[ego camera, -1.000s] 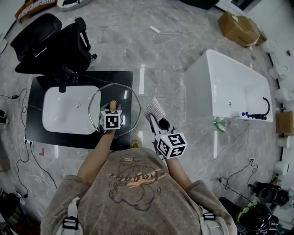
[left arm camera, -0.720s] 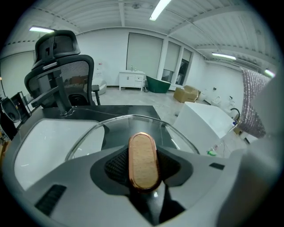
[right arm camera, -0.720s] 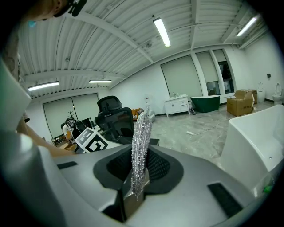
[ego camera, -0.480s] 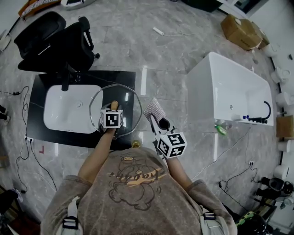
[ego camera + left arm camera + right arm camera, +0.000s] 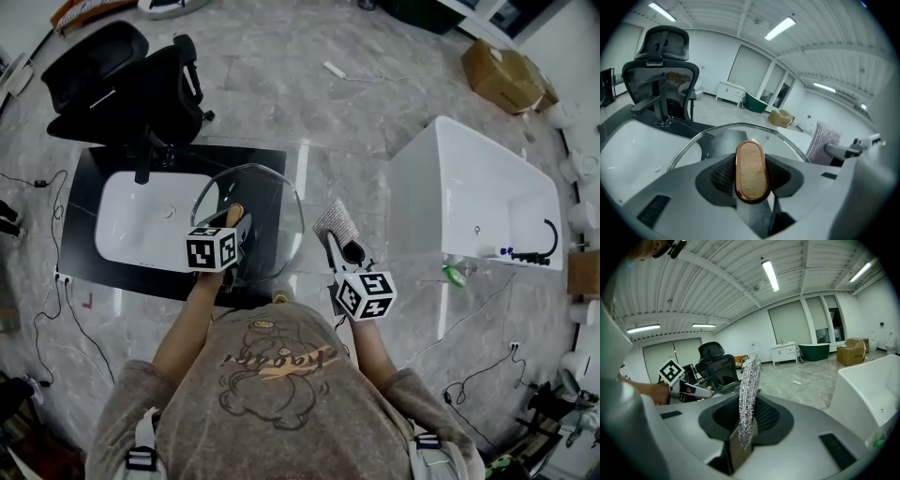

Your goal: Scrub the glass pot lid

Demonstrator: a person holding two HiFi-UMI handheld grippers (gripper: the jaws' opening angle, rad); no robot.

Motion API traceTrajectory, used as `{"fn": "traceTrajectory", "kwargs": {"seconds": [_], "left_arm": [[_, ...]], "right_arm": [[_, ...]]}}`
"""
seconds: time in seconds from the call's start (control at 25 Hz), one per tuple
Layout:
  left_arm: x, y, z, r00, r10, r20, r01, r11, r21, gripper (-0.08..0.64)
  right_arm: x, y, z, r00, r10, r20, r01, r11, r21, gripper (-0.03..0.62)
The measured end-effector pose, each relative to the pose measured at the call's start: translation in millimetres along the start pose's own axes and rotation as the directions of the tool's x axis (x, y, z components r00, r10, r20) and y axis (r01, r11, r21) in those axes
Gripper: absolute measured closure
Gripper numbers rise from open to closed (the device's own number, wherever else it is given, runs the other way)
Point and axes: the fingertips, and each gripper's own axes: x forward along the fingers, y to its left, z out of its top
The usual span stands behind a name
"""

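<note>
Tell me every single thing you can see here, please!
Round glass pot lid with wooden handle: one, clear, held up beside the basin.
Sparkly scrubbing cloth: one, silver, in the right gripper.
Sink basin: one, white, set in the counter.
Flat counter: one, black, at the person's left.
Sink tap: one, black, at the basin's far edge.
Office chair: one, black, beyond the sink.
Bathtub: one, white, at the right.
Cardboard box: one, brown, on the floor beyond the tub.
Left gripper: one, grey; its jaws have just been closing and grip the lid's handle.
Right gripper: one, grey, shut on the cloth.
</note>
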Motion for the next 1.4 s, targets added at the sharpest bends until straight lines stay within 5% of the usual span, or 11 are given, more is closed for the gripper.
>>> {"fn": "traceTrajectory", "kwargs": {"seconds": [0.16, 0.28, 0.4, 0.52, 0.6, 0.92, 1.16, 1.28, 1.4], "left_arm": [[-22.3, -12.5, 17.7, 0.983, -0.167, 0.076, 0.178, 0.969, -0.172, 0.382], [-36.6, -24.1, 31.5, 0.931, -0.317, 0.180, 0.360, 0.882, -0.305, 0.382], [-48.0, -31.6, 40.2, 0.841, -0.439, 0.316, 0.540, 0.725, -0.428, 0.382], [-58.5, -40.9, 47.0, 0.731, -0.497, 0.468, 0.681, 0.494, -0.540, 0.382], [-62.4, -42.8, 47.6, 0.699, -0.494, 0.517, 0.713, 0.424, -0.558, 0.382], [-60.6, -52.5, 43.3, 0.682, -0.518, 0.516, 0.727, 0.410, -0.550, 0.382], [-58.2, -60.6, 37.4, 0.684, -0.530, 0.501, 0.724, 0.405, -0.559, 0.382], [-59.5, -60.1, 36.5, 0.678, -0.532, 0.508, 0.728, 0.385, -0.568, 0.382], [-58.8, -59.8, 34.1, 0.681, -0.540, 0.494, 0.723, 0.390, -0.570, 0.382]], "right_arm": [[2.5, 1.9, 4.8, 1.000, 0.013, 0.011, -0.013, 1.000, -0.003, 0.512], [5.1, 10.4, 9.5, 0.999, 0.044, 0.019, -0.044, 0.999, -0.008, 0.512], [6.4, 21.0, 14.5, 0.996, 0.085, 0.029, -0.085, 0.996, -0.010, 0.512], [5.6, 34.2, 19.1, 0.990, 0.133, 0.035, -0.133, 0.991, -0.020, 0.512], [3.4, 44.2, 22.9, 0.986, 0.165, 0.034, -0.164, 0.986, -0.038, 0.512], [-2.5, 94.9, 47.4, 0.937, 0.347, 0.030, -0.342, 0.933, -0.107, 0.512], [-19.6, 143.3, 67.0, 0.847, 0.531, 0.029, -0.523, 0.841, -0.135, 0.512], [-22.1, 149.4, 69.7, 0.834, 0.552, 0.026, -0.544, 0.828, -0.134, 0.512], [-21.3, 148.4, 68.2, 0.836, 0.548, 0.017, -0.541, 0.831, -0.130, 0.512]]}}
